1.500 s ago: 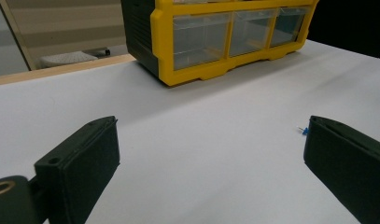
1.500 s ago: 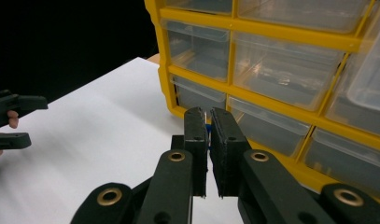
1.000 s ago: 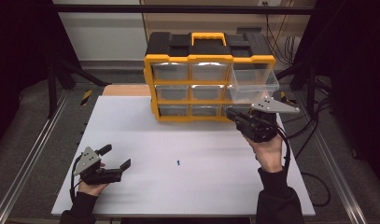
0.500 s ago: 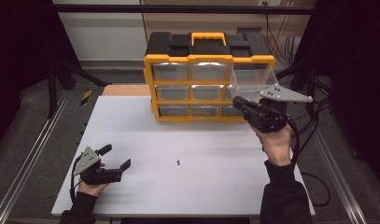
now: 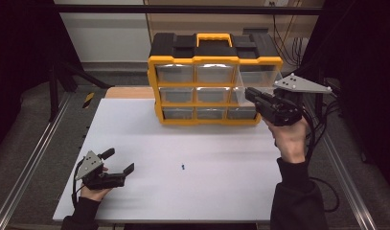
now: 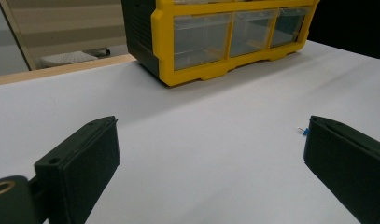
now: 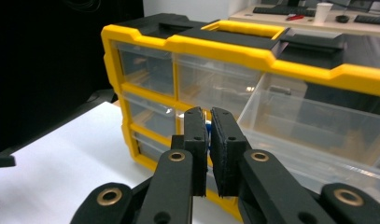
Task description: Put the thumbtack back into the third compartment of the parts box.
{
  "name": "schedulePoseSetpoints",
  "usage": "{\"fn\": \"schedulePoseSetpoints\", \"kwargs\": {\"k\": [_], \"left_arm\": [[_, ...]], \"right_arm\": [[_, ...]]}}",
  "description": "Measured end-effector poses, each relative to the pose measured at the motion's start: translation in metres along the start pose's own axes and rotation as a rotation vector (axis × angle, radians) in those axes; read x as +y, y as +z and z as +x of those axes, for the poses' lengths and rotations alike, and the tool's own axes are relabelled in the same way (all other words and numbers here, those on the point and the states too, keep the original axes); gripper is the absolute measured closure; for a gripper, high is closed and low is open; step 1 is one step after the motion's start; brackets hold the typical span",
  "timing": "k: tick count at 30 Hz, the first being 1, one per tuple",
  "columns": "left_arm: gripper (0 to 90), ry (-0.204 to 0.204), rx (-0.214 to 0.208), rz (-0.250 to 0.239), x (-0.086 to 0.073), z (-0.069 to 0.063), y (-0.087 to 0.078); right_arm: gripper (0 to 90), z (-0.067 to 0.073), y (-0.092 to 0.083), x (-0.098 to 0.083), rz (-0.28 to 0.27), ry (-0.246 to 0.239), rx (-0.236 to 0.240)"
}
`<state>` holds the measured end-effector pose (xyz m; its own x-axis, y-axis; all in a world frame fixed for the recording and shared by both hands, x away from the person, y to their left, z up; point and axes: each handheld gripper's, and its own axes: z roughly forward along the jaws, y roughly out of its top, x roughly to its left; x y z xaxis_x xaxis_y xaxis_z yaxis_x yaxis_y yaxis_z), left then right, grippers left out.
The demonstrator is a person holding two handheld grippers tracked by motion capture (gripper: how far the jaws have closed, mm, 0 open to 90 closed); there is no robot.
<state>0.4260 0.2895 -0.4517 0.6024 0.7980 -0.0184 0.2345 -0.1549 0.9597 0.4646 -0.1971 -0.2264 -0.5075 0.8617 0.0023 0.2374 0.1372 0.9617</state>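
Right gripper view shows the right tool [image 7: 208,122] with jaws nearly together, pinching a small blue piece [image 7: 207,129] just before the pulled-out clear drawer [image 7: 318,126] of the yellow-and-black organizer [image 5: 214,79]. Low at the white surface [image 5: 207,158], the left tool [image 5: 117,162] rests with jaws wide apart. Another small blue piece [image 5: 182,167] lies on the surface between the tools.

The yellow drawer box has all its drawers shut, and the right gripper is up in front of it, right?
Not quite. The yellow drawer box has its top right drawer pulled out, as the right gripper view shows. The right gripper is indeed up in front of it.
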Motion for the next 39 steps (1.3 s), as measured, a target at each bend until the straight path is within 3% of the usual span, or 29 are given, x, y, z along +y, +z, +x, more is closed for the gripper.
{"fn": "schedulePoseSetpoints", "kwargs": {"k": [19, 23, 39], "left_arm": [[3.1, 0.001, 0.000, -0.002, 0.000, 0.000, 0.000], [3.1, -0.002, 0.003, -0.005, 0.000, 0.001, 0.000], [3.1, -0.006, 0.002, -0.006, 0.000, 0.000, -0.001]], "right_arm": [[85.6, -0.018, 0.018, 0.019, 0.013, 0.006, -0.099], [85.6, -0.020, 0.023, 0.019, 0.020, -0.007, -0.123], [85.5, -0.043, 0.044, 0.014, 0.080, 0.030, -0.176]]}}
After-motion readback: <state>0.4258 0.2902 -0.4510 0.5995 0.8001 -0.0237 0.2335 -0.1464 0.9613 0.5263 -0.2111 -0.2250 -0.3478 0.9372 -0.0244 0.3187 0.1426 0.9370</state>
